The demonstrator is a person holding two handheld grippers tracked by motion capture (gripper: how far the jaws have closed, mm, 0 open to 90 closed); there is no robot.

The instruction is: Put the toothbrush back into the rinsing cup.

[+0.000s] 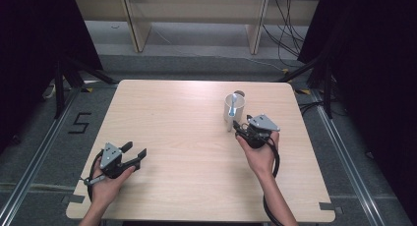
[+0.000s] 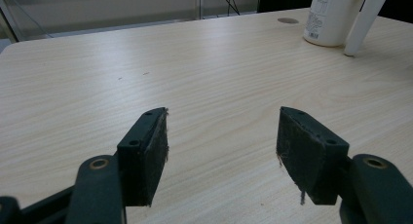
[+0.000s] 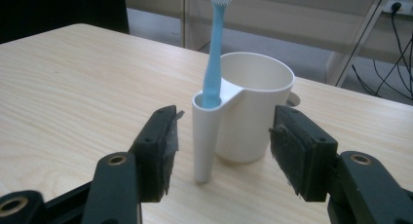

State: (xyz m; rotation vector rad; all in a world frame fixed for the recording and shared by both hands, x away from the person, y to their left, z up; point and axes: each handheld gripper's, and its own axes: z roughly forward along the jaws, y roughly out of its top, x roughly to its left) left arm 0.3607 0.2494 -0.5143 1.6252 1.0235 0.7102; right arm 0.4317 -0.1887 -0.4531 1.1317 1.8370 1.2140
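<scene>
Here both grippers' fingers gape (wide), right gripper [image 3: 221, 151] facing cup [image 3: 253, 112] with toothbrush [image 3: 214, 53].

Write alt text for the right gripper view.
A blue toothbrush stands upright in the side tube of a white cup on a wooden table, just ahead of the open right gripper, whose black jaws flank the tube without touching it.

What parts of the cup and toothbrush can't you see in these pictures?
- Toothbrush: the right gripper view's top edge cuts off its bristle tip, and the cup's side tube hides its lower handle.
- White cup: the left gripper view's top edge cuts off its rim, and its label print is too small to read.
- Dark round spot behind the cup: too small to identify in the high view.
</scene>
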